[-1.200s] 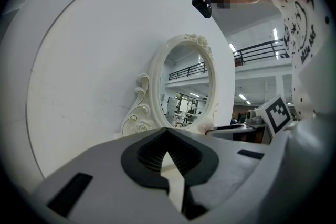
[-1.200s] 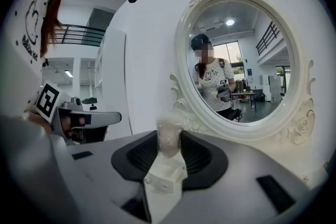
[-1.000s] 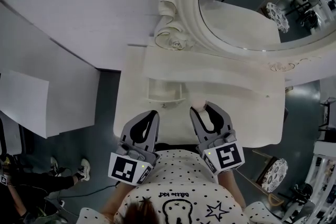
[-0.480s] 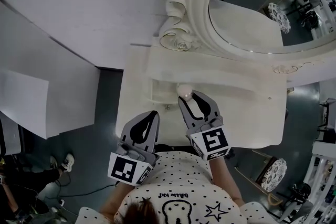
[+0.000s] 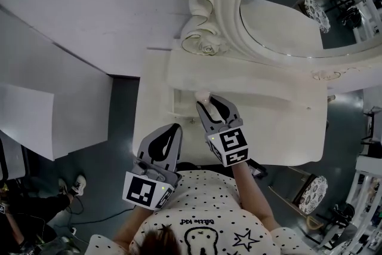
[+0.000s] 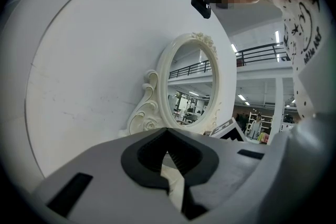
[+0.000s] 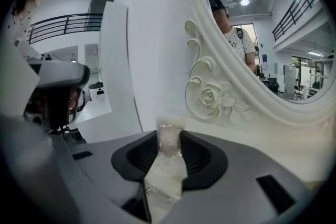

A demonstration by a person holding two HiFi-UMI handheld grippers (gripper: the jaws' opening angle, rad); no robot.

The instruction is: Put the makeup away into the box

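Two grippers show: the grey right gripper [image 5: 209, 103] clamps a small pale translucent makeup item [image 7: 169, 139] at the white open box's [image 5: 177, 110] edge; the grey left gripper [image 5: 173, 128] is closed, empty.

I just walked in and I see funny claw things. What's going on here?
A person at a white dressing table with a mirror has a grabbing tool in each hand. The right tool pinches a small pale makeup piece and holds it right by the small white box on the table. It has not let go yet. The left tool is shut, holds nothing and waits near the table's front edge.
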